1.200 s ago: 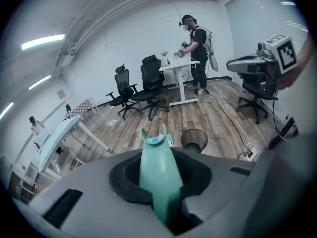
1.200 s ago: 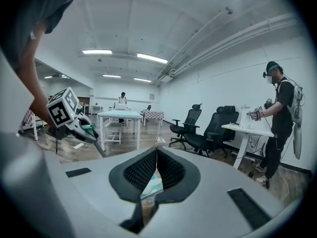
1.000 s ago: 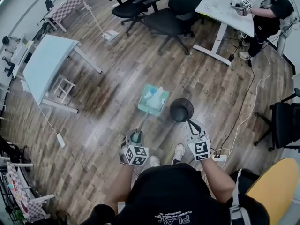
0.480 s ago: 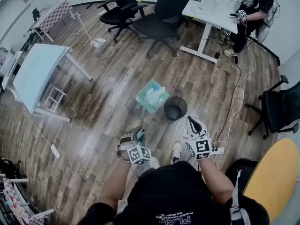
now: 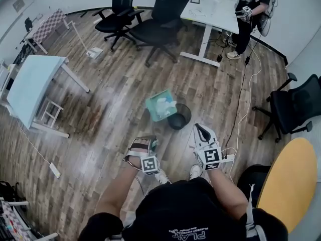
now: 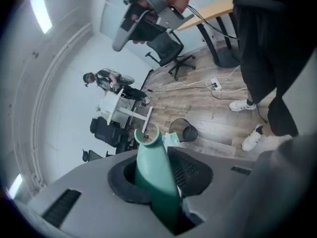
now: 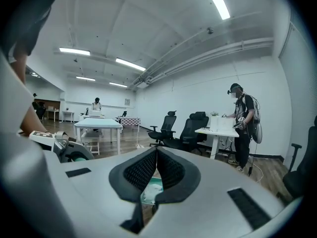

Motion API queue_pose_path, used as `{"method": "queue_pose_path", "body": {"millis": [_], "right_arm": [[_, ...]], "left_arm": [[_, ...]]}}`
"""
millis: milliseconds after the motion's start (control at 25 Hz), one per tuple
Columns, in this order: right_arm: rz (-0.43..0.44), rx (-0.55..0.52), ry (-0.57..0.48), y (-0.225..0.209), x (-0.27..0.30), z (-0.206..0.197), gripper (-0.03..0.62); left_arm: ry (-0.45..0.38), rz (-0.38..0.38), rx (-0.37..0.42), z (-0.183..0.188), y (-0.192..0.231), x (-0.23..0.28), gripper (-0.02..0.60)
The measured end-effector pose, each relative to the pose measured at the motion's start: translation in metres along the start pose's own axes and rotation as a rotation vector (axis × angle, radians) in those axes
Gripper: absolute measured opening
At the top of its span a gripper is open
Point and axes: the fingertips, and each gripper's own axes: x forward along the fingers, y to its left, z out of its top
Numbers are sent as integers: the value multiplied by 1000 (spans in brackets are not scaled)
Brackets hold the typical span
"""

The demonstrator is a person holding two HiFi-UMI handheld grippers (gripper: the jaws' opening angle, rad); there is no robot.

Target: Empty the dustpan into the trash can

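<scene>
The head camera sits above the person and looks steeply down, taking in the wooden floor (image 5: 115,89) from well overhead, with the left gripper (image 5: 149,144) and the right gripper (image 5: 201,130) close under it at the bottom edge. The left gripper view looks from just behind its jaws, pitched downward and rolled sideways so that the floor runs slanted. It faces the trash can (image 6: 183,131) nearby and the white desk (image 6: 116,108) far off. The right gripper view looks almost level across the room toward that same desk. All three views share the desk, the standing person (image 7: 242,118) beside it and the dustpan (image 5: 160,104).
</scene>
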Motion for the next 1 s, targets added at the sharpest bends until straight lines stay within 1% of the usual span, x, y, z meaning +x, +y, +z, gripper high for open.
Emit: {"method": "queue_pose_path", "body": {"millis": [120, 160, 240, 280, 360, 400, 480, 640, 720, 800, 920, 1000], "right_arm": [[36, -18, 11, -6, -9, -7, 25], [47, -21, 17, -9, -11, -10, 25], [67, -21, 22, -17, -14, -15, 25], [73, -22, 22, -21, -16, -16, 25], [79, -17, 14, -30, -18, -16, 25], [81, -11, 8, -34, -20, -16, 25], [88, -6, 0, -42, -22, -14, 25], [95, -12, -10, -57, -26, -12, 25], [97, -12, -17, -62, -29, -10, 25], [97, -13, -22, -67, -32, -9, 25], [93, -9, -24, -73, -36, -10, 25], [91, -6, -23, -74, -39, -12, 25]], "left_arm": [[19, -17, 167, 21, -11, 1, 107], [25, -7, 203, 30, -11, 2, 107], [31, 20, 244, 47, -11, 7, 106], [54, -7, 275, 50, -19, 11, 102], [132, -98, 373, 47, -42, 19, 98], [158, -124, 417, 47, -49, 21, 98], [180, -146, 479, 55, -56, 22, 98], [168, -166, 564, 78, -64, 21, 98], [162, -183, 624, 84, -72, 22, 98], [163, -200, 704, 88, -80, 22, 98], [162, -228, 848, 92, -96, 22, 98], [157, -239, 926, 91, -108, 23, 98]]}}
